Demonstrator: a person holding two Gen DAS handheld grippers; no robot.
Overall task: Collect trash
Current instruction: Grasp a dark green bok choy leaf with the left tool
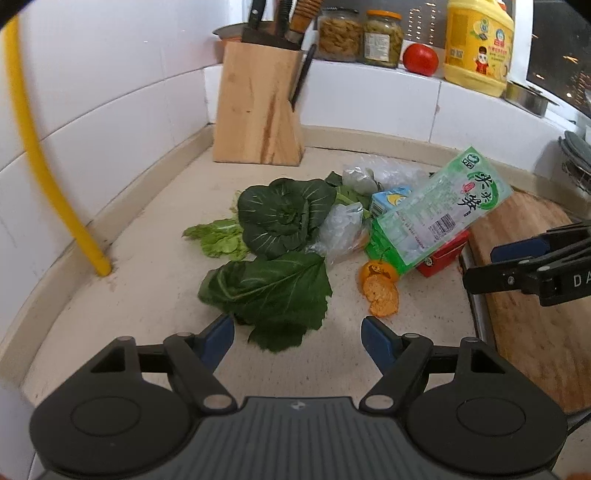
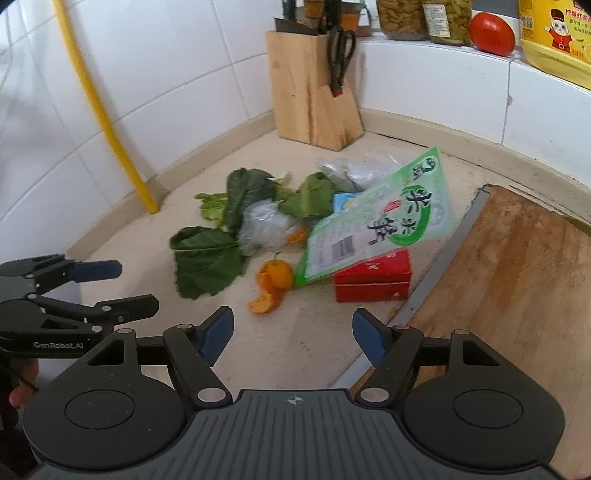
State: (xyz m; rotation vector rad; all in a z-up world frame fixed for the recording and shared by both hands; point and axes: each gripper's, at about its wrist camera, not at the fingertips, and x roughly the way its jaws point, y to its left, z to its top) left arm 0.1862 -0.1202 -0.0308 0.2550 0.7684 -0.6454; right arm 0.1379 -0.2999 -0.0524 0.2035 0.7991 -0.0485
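Observation:
A pile of trash lies on the beige counter: dark green leaves (image 1: 273,291) (image 2: 207,258), orange peel (image 1: 378,291) (image 2: 273,284), a green and white plastic packet (image 1: 439,210) (image 2: 376,225), a red box (image 1: 443,256) (image 2: 373,277), a small blue carton (image 1: 389,197) and crumpled clear plastic (image 1: 340,225) (image 2: 266,225). My left gripper (image 1: 297,338) is open and empty, just short of the nearest leaf. My right gripper (image 2: 293,334) is open and empty, just short of the peel and red box. Each gripper also shows in the other's view, right (image 1: 480,266), left (image 2: 136,284).
A wooden knife block (image 1: 255,107) (image 2: 314,88) stands in the back corner. A wooden cutting board (image 1: 532,295) (image 2: 517,280) lies to the right. Jars (image 1: 358,33), a tomato (image 1: 420,59) and a yellow bottle (image 1: 478,48) stand on the tiled ledge. A yellow pipe (image 1: 44,166) runs down the left wall.

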